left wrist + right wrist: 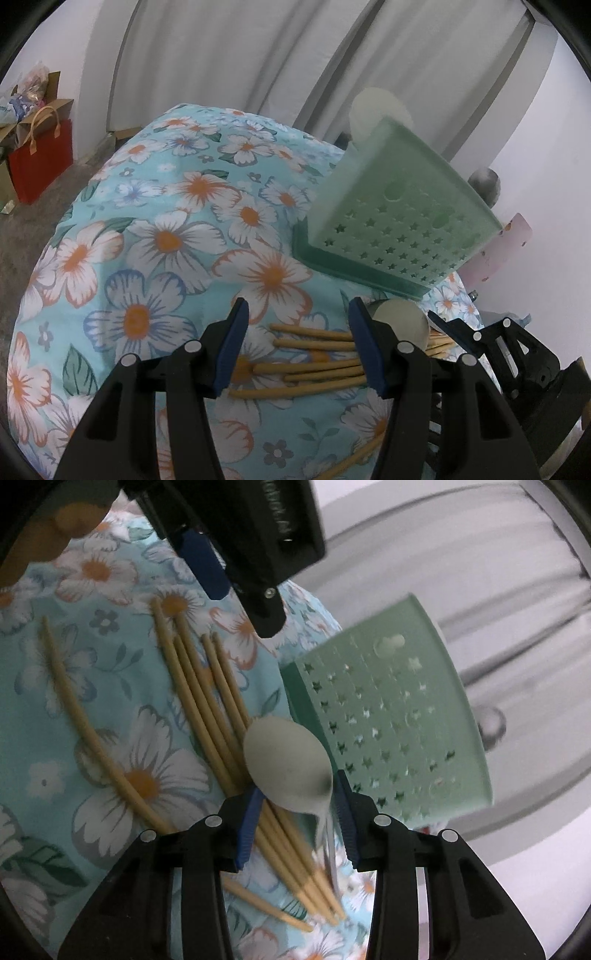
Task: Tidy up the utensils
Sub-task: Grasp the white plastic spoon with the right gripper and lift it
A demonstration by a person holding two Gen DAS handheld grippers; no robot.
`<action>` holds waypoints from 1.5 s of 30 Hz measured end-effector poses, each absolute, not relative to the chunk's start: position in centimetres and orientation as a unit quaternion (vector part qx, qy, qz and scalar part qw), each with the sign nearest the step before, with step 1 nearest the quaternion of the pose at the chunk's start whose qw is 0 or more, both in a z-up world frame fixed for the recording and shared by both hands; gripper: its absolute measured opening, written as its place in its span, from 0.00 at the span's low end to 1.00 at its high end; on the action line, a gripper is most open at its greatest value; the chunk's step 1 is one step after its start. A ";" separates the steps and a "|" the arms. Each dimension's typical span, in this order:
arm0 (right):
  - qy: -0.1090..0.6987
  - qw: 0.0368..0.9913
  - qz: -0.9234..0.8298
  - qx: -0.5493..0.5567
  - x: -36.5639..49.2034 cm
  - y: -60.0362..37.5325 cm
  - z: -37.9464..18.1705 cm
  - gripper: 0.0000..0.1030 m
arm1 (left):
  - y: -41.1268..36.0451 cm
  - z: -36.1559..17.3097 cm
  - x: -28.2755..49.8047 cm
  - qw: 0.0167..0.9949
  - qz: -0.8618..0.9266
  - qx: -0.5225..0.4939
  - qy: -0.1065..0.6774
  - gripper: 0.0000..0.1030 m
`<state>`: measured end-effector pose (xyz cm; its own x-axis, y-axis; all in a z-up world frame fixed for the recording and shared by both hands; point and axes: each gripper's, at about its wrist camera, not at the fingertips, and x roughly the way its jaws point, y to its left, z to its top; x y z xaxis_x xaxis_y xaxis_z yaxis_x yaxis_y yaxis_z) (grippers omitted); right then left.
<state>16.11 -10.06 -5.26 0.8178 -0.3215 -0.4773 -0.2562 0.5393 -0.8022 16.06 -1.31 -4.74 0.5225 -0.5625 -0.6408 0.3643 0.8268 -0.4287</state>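
From the left wrist, the left gripper (299,345) hung with its blue-padded jaws spread wide apart and nothing between them, above a bundle of wooden chopsticks (314,363) lying on the flowered tablecloth (147,229). Beyond stood the green utensil holder (399,218), its wall pierced with star-shaped holes, seated in a darker green tray (354,269). A pale spoon bowl (400,321) showed just past the right-hand finger, and the right gripper (491,343) came in from the right edge. A red paper bag (40,162) sat on the floor by the wall.

From the right wrist, the right gripper (295,830) carried a spoon (288,768) by its handle, bowl forward and raised above the chopsticks (207,705); whether the pads truly pinched the handle I could not tell (that part was blurred). The holder (391,716) stood just beside the spoon, to the right. One chopstick (85,731) lay apart from the bundle. The left gripper (236,568) reached in from above.
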 end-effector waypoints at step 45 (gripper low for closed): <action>0.200 0.972 -0.093 -0.086 12.9 -18.4 8.8 0.04 | -2.0 -2.4 14.9 0.879 -0.265 -0.107 0.382 0.47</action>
<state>12.92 -18.45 8.80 0.9030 -0.2146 -0.3722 0.1455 0.9679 -0.2050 14.86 -2.00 -2.37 0.5676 -0.5474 -0.6150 0.3843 0.8368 -0.3900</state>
